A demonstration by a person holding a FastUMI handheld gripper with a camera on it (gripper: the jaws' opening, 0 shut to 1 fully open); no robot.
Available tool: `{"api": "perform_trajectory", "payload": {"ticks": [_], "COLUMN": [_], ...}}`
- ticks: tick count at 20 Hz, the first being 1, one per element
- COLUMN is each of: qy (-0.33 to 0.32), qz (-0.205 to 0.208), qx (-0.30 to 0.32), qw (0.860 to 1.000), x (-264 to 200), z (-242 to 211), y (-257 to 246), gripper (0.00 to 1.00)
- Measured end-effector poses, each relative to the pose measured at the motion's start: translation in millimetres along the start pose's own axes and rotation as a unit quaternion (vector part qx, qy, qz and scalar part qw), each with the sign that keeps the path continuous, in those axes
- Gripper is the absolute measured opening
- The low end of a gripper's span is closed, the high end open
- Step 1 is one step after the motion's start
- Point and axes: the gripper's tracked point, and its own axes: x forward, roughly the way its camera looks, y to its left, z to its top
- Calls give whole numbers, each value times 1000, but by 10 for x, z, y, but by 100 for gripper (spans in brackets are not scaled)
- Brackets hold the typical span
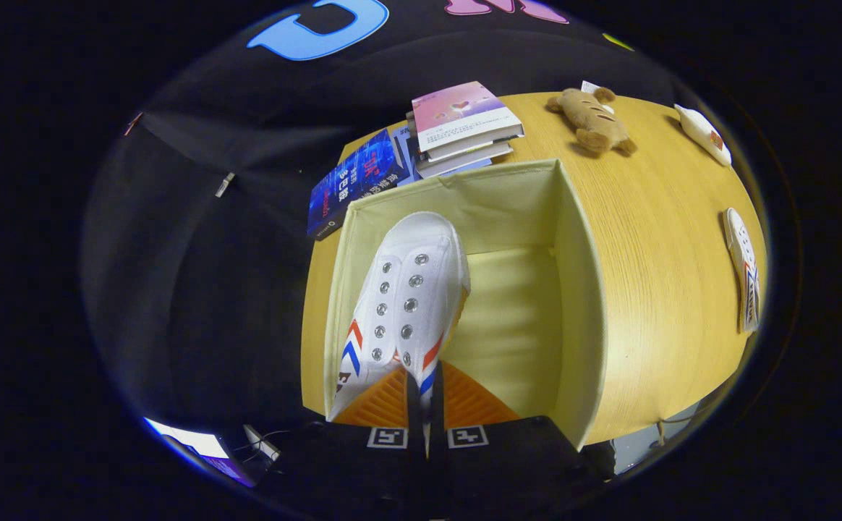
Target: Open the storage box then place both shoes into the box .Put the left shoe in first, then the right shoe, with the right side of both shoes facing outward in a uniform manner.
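Fingers [424, 405] clenched on white shoe [410, 297], which we hold inside open box [580, 289], frame centre; second shoe [743, 268] on surface [667, 239], far right.

Box interior: the storage box [580, 289] is open-topped; its right half is bare floor, free to enter from above.
Box left side: a white shoe [406, 297], pinched at the heel by the gripper [424, 405], fills it.
Far edge: stacked books [461, 126] crowd the box's far wall.
Right tabletop: the table [667, 253] is broad and bare, bounded by a plush toy [591, 119] far off and a second shoe [743, 268] well right.
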Motion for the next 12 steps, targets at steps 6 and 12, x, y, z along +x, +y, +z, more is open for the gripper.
{"api": "perform_trajectory", "payload": {"ticks": [6, 12], "qy": [32, 7], "qz": [-6, 63], "qx": [-25, -44], "qw": [999, 997], "x": [235, -59], "z": [-140, -46], "y": [28, 303], "gripper": [8, 88]}}
